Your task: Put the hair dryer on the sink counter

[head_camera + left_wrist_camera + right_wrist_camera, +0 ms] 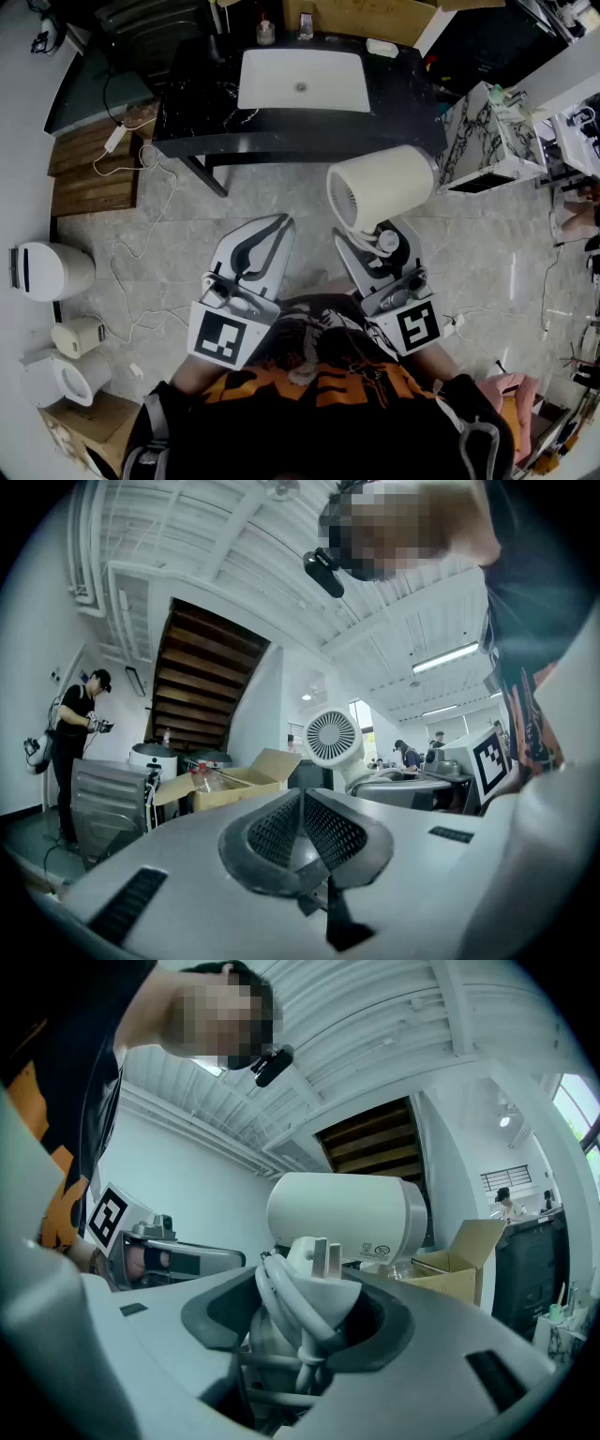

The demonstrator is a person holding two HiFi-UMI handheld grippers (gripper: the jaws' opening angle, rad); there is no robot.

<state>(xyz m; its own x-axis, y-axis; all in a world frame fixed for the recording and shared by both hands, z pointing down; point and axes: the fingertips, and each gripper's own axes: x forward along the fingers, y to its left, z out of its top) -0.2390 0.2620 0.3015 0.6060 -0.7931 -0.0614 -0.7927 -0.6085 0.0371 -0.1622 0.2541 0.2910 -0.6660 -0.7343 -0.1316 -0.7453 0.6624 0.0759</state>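
The dryer is grasped by the right claw at its handle. The wound cord and the plug are also caught between the jaws. The dryer is held in the air above the floor, short of the front edge of the desk. The left claw is clenched on nothing, and its jaws meet.

The step in hand is judged to be the carrying; the setting down is not yet done. For the next move, the dryer should be brought forward over the front edge and lowered onto a bare black part of the desk.

Open room is seen left of the sink, and a narrower strip at its right. Small bottles stand at the back edge. A marble cabinet is near on the right side, so a wide swing that way should be avoided. The sink should be missed too, or the dryer may roll in.
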